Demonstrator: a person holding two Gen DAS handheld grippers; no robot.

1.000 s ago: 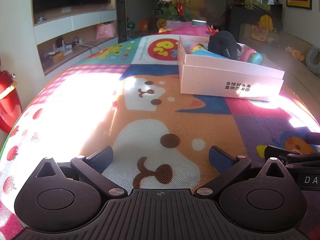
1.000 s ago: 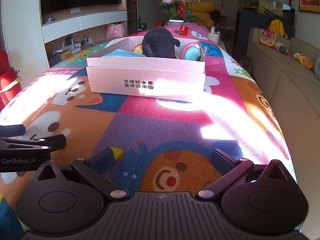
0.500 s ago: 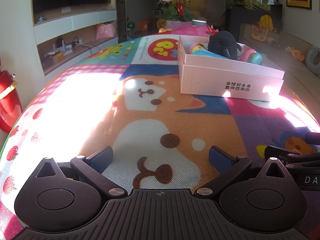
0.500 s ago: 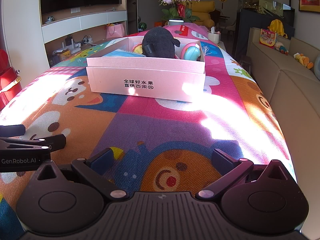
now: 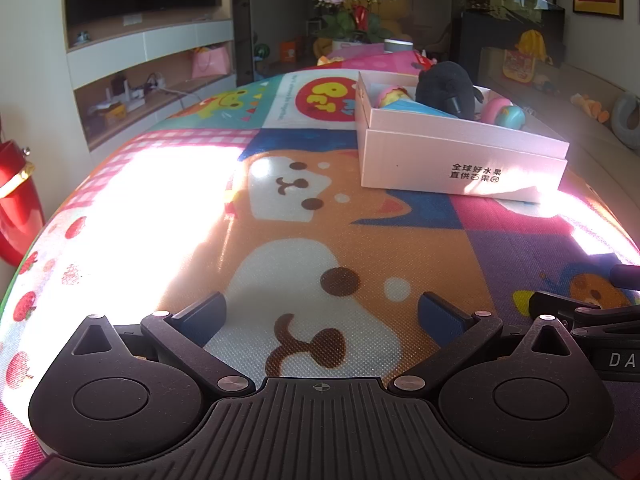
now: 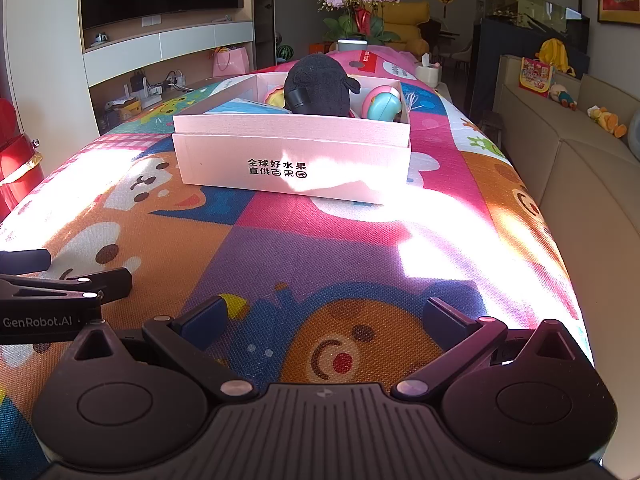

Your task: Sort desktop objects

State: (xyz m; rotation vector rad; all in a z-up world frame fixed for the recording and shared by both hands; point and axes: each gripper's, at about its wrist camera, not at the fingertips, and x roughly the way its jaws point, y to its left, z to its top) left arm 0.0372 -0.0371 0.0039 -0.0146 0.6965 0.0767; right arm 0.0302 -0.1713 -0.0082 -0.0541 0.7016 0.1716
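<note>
Right wrist view: toys sit together in the pink box (image 6: 292,160) far ahead, already sorted. Left gripper (image 5: 322,316) and right gripper (image 6: 324,316) rest spread wide, holding nothing.

left gripper (image 5: 320,312): low, level, pointing forward; jaws spread wide, nothing between them
left fingers (image 5: 206,314): blue pads facing inward, well apart
right gripper (image 6: 326,316): low, level, pointing forward; jaws spread wide, nothing held
right fingers (image 6: 208,320): blue pads well apart
spacing: the two grippers sit side by side, near each other, each one's edge showing in the other's view
</note>
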